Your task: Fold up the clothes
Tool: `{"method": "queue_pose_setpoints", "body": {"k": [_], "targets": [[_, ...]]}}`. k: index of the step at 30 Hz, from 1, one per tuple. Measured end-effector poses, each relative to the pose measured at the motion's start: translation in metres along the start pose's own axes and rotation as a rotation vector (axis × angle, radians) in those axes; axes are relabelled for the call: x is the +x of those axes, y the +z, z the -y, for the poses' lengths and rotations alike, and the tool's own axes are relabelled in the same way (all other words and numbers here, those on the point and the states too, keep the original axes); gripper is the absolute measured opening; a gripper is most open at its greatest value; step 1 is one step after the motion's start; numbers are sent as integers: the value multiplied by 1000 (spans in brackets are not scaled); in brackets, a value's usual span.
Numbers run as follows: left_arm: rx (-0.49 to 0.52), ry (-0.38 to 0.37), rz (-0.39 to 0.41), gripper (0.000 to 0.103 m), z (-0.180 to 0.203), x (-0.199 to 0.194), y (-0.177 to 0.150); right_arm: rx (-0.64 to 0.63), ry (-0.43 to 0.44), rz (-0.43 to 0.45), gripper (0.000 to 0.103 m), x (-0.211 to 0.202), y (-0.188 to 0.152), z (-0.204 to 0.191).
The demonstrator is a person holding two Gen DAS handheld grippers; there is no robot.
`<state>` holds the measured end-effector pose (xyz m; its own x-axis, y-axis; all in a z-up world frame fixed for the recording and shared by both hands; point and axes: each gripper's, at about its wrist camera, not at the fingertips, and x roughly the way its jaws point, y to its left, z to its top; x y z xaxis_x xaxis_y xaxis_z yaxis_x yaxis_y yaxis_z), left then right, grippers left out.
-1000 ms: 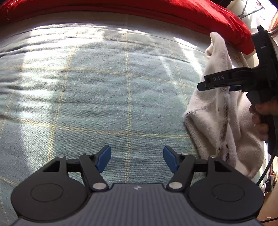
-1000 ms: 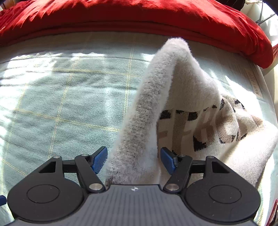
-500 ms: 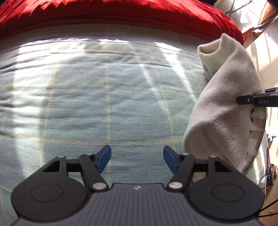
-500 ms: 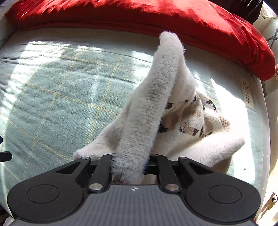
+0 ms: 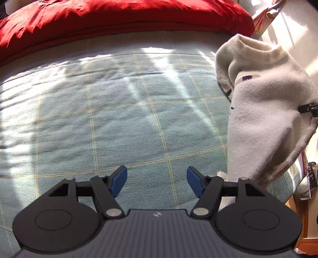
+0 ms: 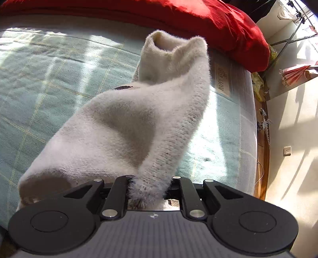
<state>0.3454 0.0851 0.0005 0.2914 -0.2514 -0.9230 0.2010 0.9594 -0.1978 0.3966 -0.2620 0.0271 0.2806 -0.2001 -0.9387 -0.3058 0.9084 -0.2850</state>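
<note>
The right claw [image 6: 148, 190] is squeezed tight on a fluffy white sweater [image 6: 127, 127]. It pinches a thick fold of the knit between its two fingers. The sweater hangs from the claw in a soft bunch, and its far end stands up like a little tube with an open top. A bit of dark print peeks out near the middle of it. The low part of the sweater sags down to the left toward the bed.

The left claw [image 5: 157, 179] is spread wide and holds nothing. Its blue pads [image 5: 119, 179] sit well apart over the bed cover [image 5: 111, 119]. The sweater [image 5: 264, 119] is up on the right side of this view, just beside the claw's right finger. A small black tip of the right claw [image 5: 309, 108] pokes out at the sweater's right edge.

The bed cover is pale green with thin yellow lines that make squares. Sun stripes lie across it. A red blanket [image 5: 123, 17] is bunched along the far side of the bed.
</note>
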Motion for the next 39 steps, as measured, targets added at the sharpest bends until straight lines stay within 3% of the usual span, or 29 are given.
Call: {"method": "queue_pose_setpoints", "body": {"k": [6,13,19,29,35,39], "targets": [[71,-20,-22,67,32,10,7,-17,-51,-46,15,21,-22,28],[224,-53,-31,70,67,43,30,84,-35,-46,16,49,-44,42],[318,-46,-18,70,98,81,83,84,-39,-49,16,76,-65,40],[452,-114,9,69,153,164,162,177,-108,-127,17,130,-97,86],[519,-193,-6,69,186,207,191,200,-116,-83,34,125,-99,86],[513,-228,-12,70,199,225,204,262,-38,21,47,80,-93,93]]}}
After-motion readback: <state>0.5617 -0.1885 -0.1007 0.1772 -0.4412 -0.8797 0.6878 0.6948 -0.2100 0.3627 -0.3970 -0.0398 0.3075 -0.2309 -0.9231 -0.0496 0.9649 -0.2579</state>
